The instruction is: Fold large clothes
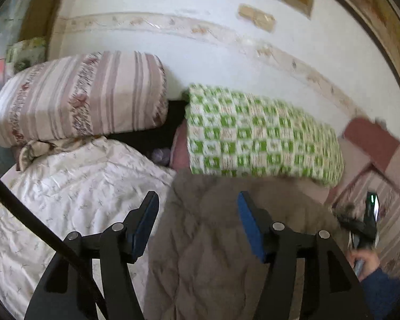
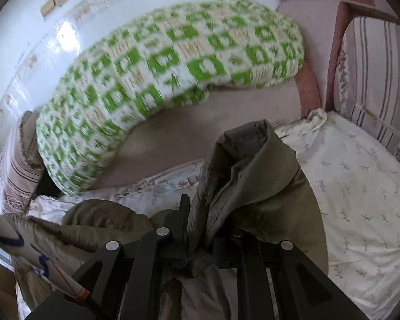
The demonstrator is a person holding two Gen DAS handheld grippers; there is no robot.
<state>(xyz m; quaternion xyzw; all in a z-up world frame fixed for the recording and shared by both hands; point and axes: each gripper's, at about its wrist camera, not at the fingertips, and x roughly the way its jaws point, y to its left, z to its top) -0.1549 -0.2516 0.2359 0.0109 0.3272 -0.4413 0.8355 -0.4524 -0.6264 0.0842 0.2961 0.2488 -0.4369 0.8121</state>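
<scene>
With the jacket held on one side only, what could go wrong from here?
1. Only the right hand-held gripper clamps the olive-brown jacket; the left hand-held gripper is open above it, so the fold may skew.
2. The right grip holds a bunched fold of fabric, which could slip out.
3. The green checked blanket lies close behind the jacket and could be dragged or snagged.

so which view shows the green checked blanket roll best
The left wrist view: the green checked blanket lies whole and fairly level against the wall, beyond the brown jacket. The right wrist view shows the blanket larger but more blurred and bent by the lens.
</scene>
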